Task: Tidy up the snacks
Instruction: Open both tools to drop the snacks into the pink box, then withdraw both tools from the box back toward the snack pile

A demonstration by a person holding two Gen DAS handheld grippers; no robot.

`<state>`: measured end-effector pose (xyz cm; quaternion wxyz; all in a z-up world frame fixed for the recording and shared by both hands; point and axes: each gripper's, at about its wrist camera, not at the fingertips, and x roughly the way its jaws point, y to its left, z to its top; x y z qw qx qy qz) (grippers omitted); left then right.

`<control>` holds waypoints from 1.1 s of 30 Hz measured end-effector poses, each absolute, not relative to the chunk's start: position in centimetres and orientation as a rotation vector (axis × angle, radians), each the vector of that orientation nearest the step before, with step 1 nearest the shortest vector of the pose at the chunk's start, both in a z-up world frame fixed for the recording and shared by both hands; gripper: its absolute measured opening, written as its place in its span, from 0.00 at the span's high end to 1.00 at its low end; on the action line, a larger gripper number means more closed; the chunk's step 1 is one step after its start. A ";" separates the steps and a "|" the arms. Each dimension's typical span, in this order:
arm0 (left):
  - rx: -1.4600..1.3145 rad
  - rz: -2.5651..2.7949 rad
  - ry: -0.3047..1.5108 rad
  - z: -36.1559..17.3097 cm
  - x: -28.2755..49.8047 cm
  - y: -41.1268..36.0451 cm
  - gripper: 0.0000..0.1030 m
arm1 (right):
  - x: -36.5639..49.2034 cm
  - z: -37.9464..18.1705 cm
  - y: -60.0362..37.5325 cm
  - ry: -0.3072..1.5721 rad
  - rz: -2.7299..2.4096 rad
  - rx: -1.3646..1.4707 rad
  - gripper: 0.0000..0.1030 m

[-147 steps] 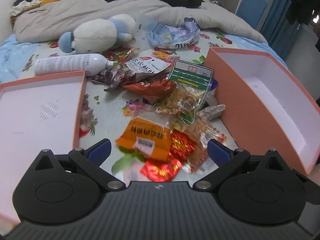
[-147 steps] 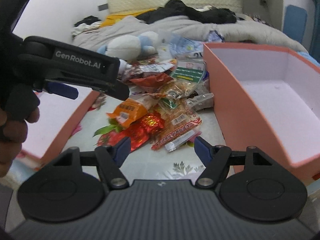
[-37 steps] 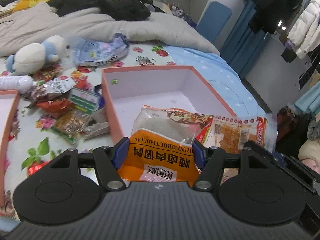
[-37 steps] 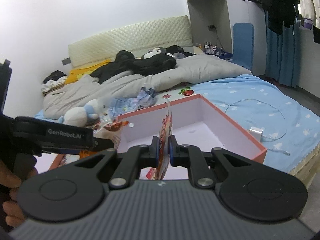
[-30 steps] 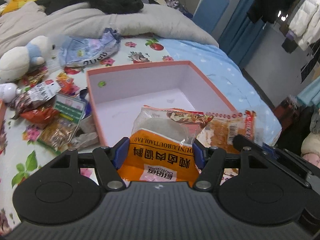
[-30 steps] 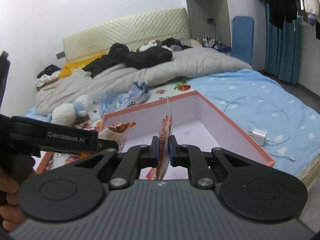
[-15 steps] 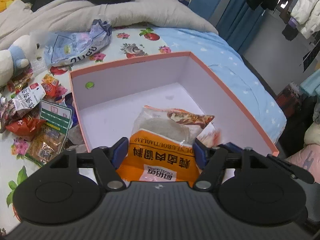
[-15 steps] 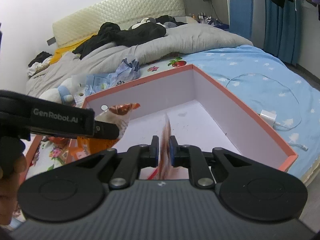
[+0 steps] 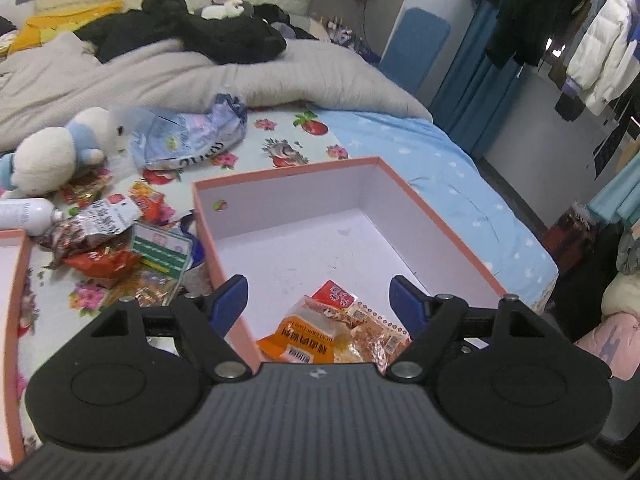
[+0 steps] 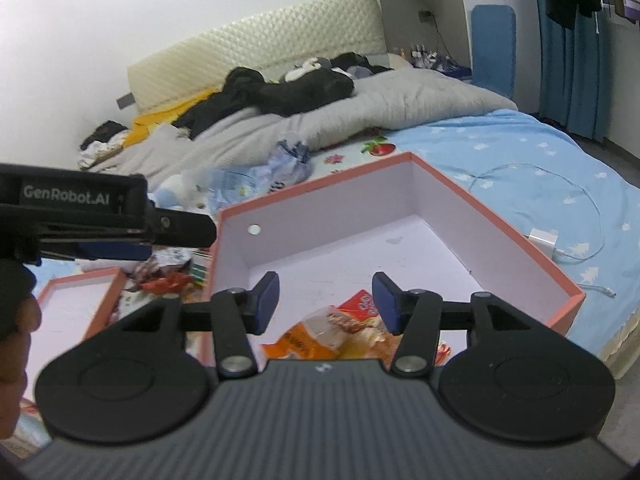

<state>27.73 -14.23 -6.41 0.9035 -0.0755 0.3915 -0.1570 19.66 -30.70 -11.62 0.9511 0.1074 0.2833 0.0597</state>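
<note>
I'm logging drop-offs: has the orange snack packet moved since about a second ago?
Yes. The orange snack packet, then clamped in the left gripper, now lies on the floor of the pink box, by its near wall, between jaws that have just opened.

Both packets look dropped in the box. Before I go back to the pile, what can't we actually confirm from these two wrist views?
- Near edge of the orange packet: hidden by the left tool body, left wrist view.
- Near corner of the pink box: both views, covered by the tool bodies.
- Snack pile: packets overlap, count unclear; right wrist view blocks most of it.
- Packet print: too small.
- Right tool: jaws just opened, nothing between them.
</note>
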 end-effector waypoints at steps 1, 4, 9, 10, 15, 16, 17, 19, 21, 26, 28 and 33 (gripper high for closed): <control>-0.158 -0.320 0.803 -6.1 27.0 -13.9 0.21 | 19.2 -11.4 -30.5 0.570 0.129 0.220 0.47; -0.163 -0.307 0.784 -5.3 24.7 -12.8 0.21 | 17.7 -10.7 -29.7 0.552 0.150 0.220 0.47; -0.174 -0.285 0.761 -4.4 21.3 -11.1 0.21 | 15.6 -9.7 -28.5 0.523 0.183 0.220 0.47; -0.178 -0.281 0.757 -4.2 20.7 -10.8 0.21 | 15.2 -9.6 -28.2 0.517 0.191 0.220 0.47; -0.193 -0.250 0.723 -3.2 17.4 -8.8 0.21 | 13.2 -8.9 -26.8 0.492 0.221 0.213 0.47; -0.197 -0.247 0.719 -3.1 16.9 -8.4 0.21 | 12.8 -8.9 -26.6 0.488 0.229 0.214 0.47; -0.198 -0.241 0.715 -3.1 16.2 -8.0 0.21 | 12.4 -8.8 -26.3 0.486 0.236 0.213 0.47; -0.201 -0.229 0.710 -3.1 15.0 -7.2 0.21 | 11.7 -8.8 -25.8 0.481 0.248 0.209 0.47; -0.210 -0.219 0.707 -3.1 14.0 -6.4 0.21 | 10.9 -8.8 -25.1 0.478 0.255 0.189 0.47; -0.223 -0.188 0.704 -3.6 11.2 -4.7 0.21 | 9.0 -9.4 -23.6 0.486 0.301 0.193 0.47; -0.222 -0.173 0.697 -3.8 10.3 -4.1 0.21 | 8.4 -9.6 -22.9 0.489 0.327 0.173 0.47; -0.221 -0.133 0.689 -4.8 7.6 -2.9 0.21 | 7.1 -10.2 -21.9 0.498 0.376 0.125 0.47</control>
